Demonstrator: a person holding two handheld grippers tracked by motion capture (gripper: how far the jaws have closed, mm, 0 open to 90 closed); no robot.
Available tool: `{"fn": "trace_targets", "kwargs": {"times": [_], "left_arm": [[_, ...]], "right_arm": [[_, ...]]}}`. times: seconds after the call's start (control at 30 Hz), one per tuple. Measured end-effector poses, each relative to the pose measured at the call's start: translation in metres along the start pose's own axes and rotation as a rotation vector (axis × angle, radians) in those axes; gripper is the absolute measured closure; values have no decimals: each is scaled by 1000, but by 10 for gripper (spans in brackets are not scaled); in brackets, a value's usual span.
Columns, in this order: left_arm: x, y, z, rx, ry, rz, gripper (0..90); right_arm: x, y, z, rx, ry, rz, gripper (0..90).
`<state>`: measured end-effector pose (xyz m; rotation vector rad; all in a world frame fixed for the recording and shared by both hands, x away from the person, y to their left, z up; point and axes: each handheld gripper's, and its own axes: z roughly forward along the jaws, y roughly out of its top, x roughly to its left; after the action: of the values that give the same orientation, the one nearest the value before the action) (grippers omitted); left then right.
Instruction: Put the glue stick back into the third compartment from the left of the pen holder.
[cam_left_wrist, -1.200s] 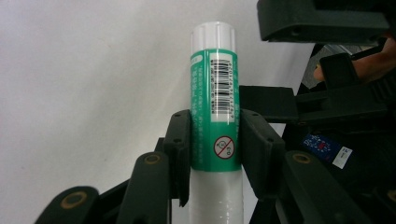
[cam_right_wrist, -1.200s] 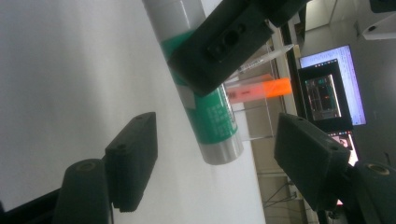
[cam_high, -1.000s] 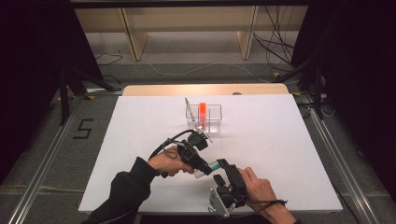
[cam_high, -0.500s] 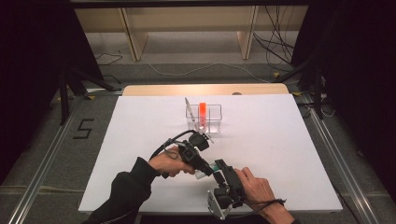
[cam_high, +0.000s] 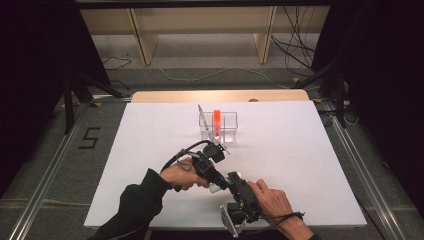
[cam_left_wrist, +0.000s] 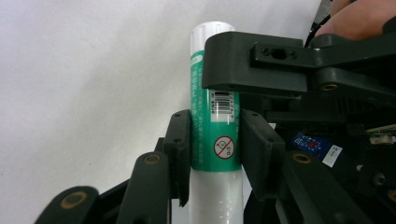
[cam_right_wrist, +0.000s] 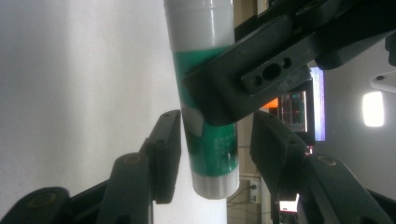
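Note:
A glue stick (cam_left_wrist: 215, 154) with a white body and a green label lies between my two grippers, just above the white table. My left gripper (cam_left_wrist: 215, 116) is shut on its labelled middle, with both pads pressed to the tube. My right gripper (cam_right_wrist: 217, 116) has one end of the same glue stick (cam_right_wrist: 212, 154) between its jaws, which have just been closing. A gap still shows on each side of the tube. In the high view the left gripper (cam_high: 218, 181) and right gripper (cam_high: 233, 180) meet near the table's front edge, with a bit of the white tube (cam_high: 215, 188) showing.
A clear plastic holder (cam_high: 227, 131) stands mid-table beyond the grippers, with an orange marker (cam_high: 217, 120) and a pen (cam_high: 201, 117) upright in it. The white table top (cam_high: 300, 165) spreads wide on both sides. Cables and shelf legs lie on the floor behind.
Both hands have stayed where they were near the front edge. The right gripper's jaws look a little narrower around the tube's end.

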<state>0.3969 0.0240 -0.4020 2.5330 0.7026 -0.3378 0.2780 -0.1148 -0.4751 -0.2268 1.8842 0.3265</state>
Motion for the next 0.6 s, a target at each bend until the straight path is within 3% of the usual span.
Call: {"fn": "trace_targets", "kwargs": {"times": [0.43, 0.6], "left_arm": [[-1, 0, -2, 4, -4, 15, 653], [-1, 0, -2, 7, -7, 16, 653]], "right_arm": [[2, 0, -2, 8, 11, -22, 636], [4, 0, -2, 8, -3, -68, 652]]}}
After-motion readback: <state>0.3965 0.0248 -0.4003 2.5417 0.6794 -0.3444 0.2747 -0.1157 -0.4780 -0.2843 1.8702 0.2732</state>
